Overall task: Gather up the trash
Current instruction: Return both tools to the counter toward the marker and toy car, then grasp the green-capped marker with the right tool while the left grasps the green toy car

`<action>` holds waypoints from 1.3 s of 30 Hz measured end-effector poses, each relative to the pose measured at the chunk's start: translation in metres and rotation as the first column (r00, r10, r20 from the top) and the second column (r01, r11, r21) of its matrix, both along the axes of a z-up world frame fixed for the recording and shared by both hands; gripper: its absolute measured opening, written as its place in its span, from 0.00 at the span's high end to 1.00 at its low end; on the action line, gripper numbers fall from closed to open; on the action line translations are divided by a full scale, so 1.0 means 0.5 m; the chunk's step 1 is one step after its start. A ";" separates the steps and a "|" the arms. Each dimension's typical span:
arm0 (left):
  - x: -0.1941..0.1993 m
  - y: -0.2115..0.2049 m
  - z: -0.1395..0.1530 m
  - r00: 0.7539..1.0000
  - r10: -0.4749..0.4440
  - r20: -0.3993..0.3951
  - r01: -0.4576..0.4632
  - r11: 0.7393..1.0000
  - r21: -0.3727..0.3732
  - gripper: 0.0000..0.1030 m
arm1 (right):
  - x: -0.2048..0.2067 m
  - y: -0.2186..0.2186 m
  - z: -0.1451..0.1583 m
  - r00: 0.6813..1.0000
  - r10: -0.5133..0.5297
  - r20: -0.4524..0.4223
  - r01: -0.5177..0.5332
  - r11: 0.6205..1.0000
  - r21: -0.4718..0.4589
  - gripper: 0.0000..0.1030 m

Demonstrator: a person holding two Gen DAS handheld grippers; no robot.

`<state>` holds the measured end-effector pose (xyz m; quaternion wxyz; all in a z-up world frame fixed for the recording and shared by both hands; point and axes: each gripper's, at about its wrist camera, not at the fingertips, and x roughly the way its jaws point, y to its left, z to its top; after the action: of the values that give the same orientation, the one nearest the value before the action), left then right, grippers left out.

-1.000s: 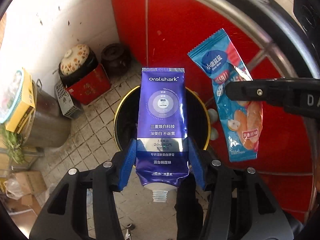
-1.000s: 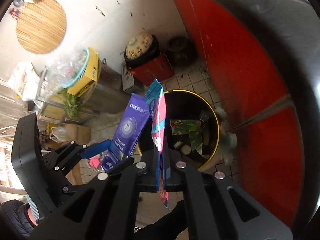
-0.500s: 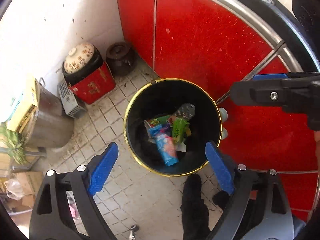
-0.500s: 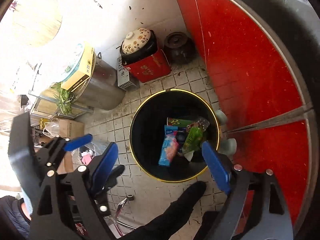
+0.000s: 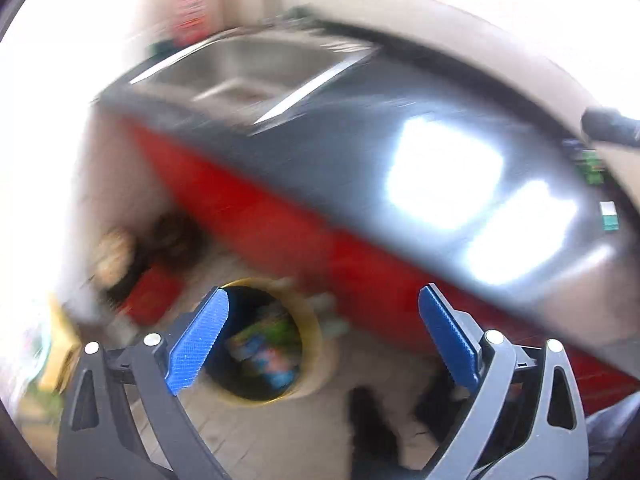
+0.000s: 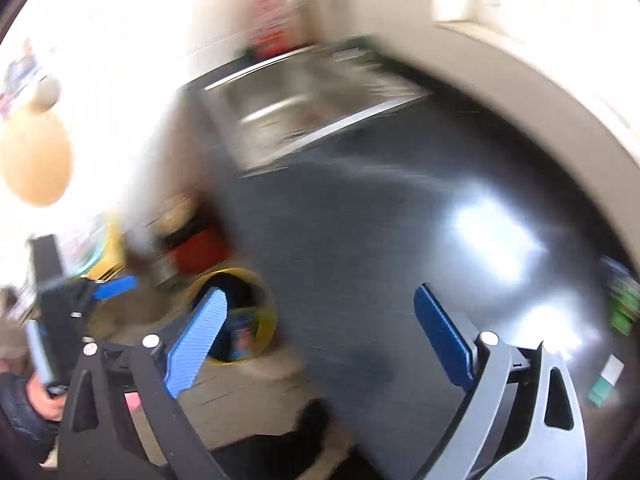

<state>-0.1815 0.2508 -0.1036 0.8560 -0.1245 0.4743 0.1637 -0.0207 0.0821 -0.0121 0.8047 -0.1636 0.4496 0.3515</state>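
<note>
Both grippers empty, fingers wide apart.

Left gripper (image 5: 320,336) and right gripper (image 6: 318,338): the bin (image 5: 276,344) lies below between fingers; blurred wrappers (image 6: 622,304) on the surface, probably light, crinkly; pinch an edge.

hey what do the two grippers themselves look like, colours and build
Both match: the left gripper and right gripper each have two flat blue finger pads with a fine ribbed texture, mounted on black and grey plastic frames with triangular cut-outs and silver screw heads. A dark sleeve covers the left arm. No cables or markings are legible through the blur.
</note>
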 end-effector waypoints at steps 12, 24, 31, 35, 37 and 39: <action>0.343 -0.404 0.126 0.852 -0.517 0.082 0.521 0.852 -0.045 0.09 | 0.090 -0.547 0.080 0.777 -0.626 0.056 0.621 0.779 0.092 0.11; 0.452 -0.536 0.119 0.811 -0.585 0.019 0.585 0.811 -0.001 0.09 | 0.148 -0.669 0.009 0.720 -0.694 0.018 0.691 0.719 0.070 0.11; 0.543 -0.564 0.045 0.833 -0.551 -0.048 0.552 0.833 0.025 0.09 | 0.271 -0.666 -0.153 0.733 -0.680 -0.016 0.679 0.733 -0.022 0.12; 0.605 -0.577 0.007 0.849 -0.523 -0.073 0.525 0.851 0.010 0.09 | 0.338 -0.666 -0.247 0.734 -0.677 -0.044 0.673 0.735 -0.086 0.17; 0.636 -0.589 -0.002 0.856 -0.511 -0.081 0.513 0.859 0.004 0.09 | 0.362 -0.667 -0.274 0.739 -0.671 -0.056 0.665 0.741 -0.099 0.17; 0.670 -0.603 -0.004 0.865 -0.496 -0.080 0.497 0.868 -0.015 0.09 | 0.376 -0.666 -0.290 0.754 -0.654 -0.057 0.647 0.755 -0.108 0.18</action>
<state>0.1533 -0.0505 -0.1058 0.8498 0.0110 0.5240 -0.0556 0.1675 -0.2510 -0.1572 0.8479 -0.0138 0.5286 0.0380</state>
